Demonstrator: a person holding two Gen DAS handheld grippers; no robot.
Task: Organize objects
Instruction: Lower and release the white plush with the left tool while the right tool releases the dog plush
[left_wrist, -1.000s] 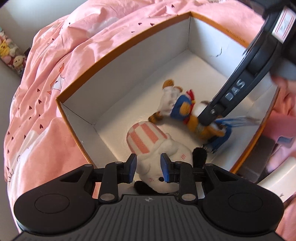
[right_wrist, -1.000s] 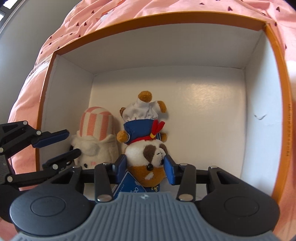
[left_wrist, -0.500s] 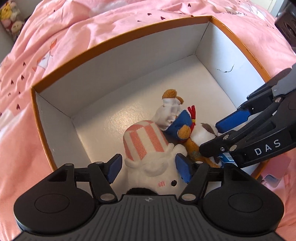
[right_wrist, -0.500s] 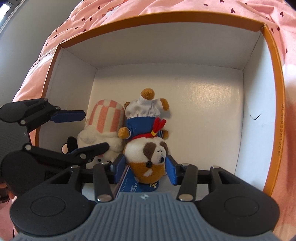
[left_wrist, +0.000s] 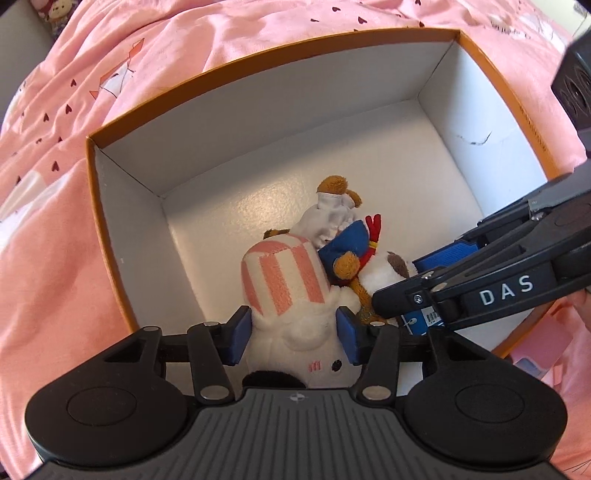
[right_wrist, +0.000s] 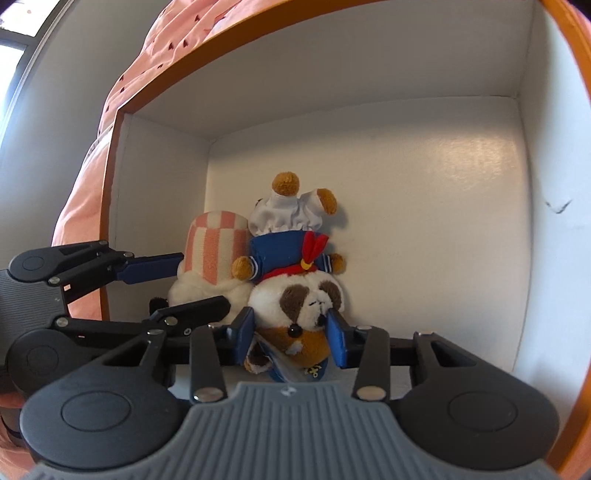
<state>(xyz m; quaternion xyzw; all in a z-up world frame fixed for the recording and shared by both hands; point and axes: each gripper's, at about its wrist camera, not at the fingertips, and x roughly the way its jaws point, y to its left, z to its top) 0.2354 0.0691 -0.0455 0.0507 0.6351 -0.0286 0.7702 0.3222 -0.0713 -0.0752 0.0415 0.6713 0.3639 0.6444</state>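
Pink bedding (left_wrist: 110, 92) is being shown widely only in the left view. Inside the orange-rimmed box (left_wrist: 258, 122), a striped-hat plush (left_wrist: 291, 295) is being clenched by the just-closing left gripper (left_wrist: 293, 334); beside it, a sailor dog plush (right_wrist: 295, 295) is being grasped by the right gripper (right_wrist: 291, 336).

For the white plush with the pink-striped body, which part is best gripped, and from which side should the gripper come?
Grip the white plush across its round white head, coming from above. It lies with the head nearest the box wall and the striped body pressed against the sailor dog plush, so only the head's two sides are free. The left gripper already straddles it there, its jaws having just been closing.
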